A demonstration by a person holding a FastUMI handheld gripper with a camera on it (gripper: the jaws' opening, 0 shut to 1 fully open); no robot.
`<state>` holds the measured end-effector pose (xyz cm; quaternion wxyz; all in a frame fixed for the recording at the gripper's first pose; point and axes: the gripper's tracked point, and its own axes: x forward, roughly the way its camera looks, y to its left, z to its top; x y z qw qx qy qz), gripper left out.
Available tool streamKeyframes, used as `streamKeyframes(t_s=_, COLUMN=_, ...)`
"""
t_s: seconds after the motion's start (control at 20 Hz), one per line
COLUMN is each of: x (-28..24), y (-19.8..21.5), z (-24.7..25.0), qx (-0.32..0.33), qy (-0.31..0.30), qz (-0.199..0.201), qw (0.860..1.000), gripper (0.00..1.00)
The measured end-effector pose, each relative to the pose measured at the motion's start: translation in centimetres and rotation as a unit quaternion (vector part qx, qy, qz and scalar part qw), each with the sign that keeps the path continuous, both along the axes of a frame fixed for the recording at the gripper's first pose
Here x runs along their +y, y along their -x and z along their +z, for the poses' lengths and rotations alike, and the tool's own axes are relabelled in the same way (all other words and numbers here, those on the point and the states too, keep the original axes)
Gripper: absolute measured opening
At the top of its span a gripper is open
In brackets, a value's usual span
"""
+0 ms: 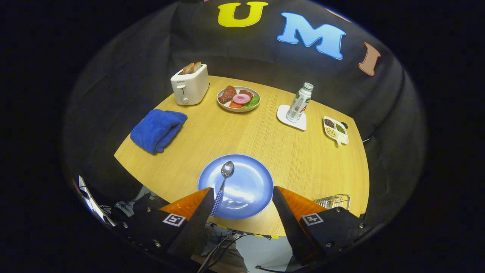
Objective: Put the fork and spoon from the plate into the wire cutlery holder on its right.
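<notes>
A blue plate [246, 185] lies on the wooden table just ahead of my fingers. A spoon [224, 178] with a blue checked handle rests on the plate's left half, bowl pointing away, its handle running down beside my left finger [197, 220]. The wire cutlery holder [335, 201] peeks out to the right of the plate, partly hidden behind my right finger [291, 223]. My gripper [241, 193] hangs open above the plate's near edge with nothing between its fingers. I cannot make out a fork on the plate.
Further back stand a white toaster [189, 88] with bread, a plate of food [238, 99], a bottle [299, 103] on a white coaster, and a small divided dish [335, 130]. A folded blue towel [158, 129] lies at the left. The table's near edge runs under my fingers.
</notes>
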<state>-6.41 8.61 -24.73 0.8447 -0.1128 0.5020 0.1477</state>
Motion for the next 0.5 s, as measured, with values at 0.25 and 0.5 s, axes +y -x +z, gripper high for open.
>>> streamKeyframes(t_s=0.25, x=1.3, y=1.2, z=-2.5, qx=0.024, qy=-0.006, qz=-0.02, qw=0.999, gripper=0.96)
streamKeyframes(t_s=0.5, x=2.1, y=2.2, z=-4.7, qx=0.052, qy=-0.007, qz=-0.026, qw=0.998, gripper=0.96)
